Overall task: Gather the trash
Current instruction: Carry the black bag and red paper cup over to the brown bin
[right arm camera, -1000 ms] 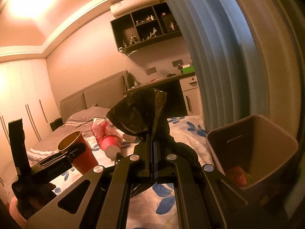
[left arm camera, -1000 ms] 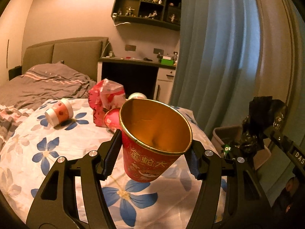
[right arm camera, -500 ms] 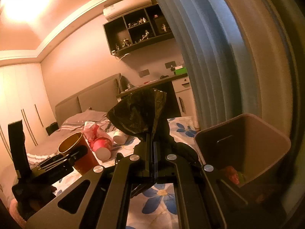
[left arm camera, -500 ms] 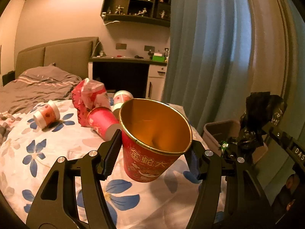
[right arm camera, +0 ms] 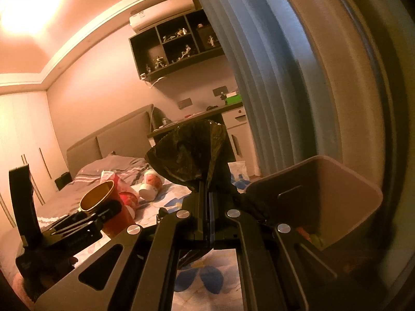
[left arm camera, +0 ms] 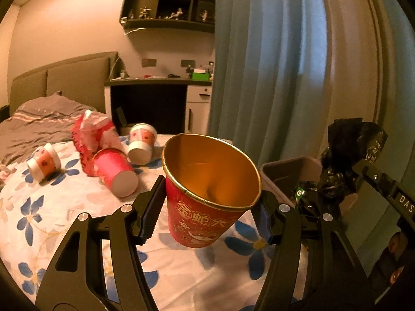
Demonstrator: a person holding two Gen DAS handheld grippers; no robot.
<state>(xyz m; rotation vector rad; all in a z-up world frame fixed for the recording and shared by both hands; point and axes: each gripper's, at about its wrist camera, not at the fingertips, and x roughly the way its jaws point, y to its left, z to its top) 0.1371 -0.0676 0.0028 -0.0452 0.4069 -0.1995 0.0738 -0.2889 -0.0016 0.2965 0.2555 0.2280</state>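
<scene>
Above the floral bedspread (left arm camera: 59, 220), between the left gripper (left arm camera: 208, 208) pads: one red paper cup (left arm camera: 207, 207), gold inside, gold characters on the side, mouth tilted toward the camera, clamped on both sides and clear of the bed. Same cup seen from the right wrist view at lower left (right arm camera: 103, 207), in the left gripper (right arm camera: 85, 223). Right gripper (right arm camera: 206, 207) jaws fully together, pinching one crumpled black plastic bag (right arm camera: 189, 155) that flares upward above the pads; same bag at right in the left view (left arm camera: 347, 155). One taupe trash bin (right arm camera: 345, 199) just right of the right gripper, open top, some red and green scraps inside at the bottom. On the bedspread behind the held cup: three more cups lying on their sides — one pink cup (left arm camera: 114, 171), two white cups with red print (left arm camera: 141, 142) (left arm camera: 44, 162) — plus one crumpled red-and-white wrapper (left arm camera: 92, 132) touching the pink cup. Blue curtain (left arm camera: 259, 64) behind the bin. One dark desk (left arm camera: 155, 98) at the headboard end, one wall shelf (left arm camera: 168, 5) of figurines above.
</scene>
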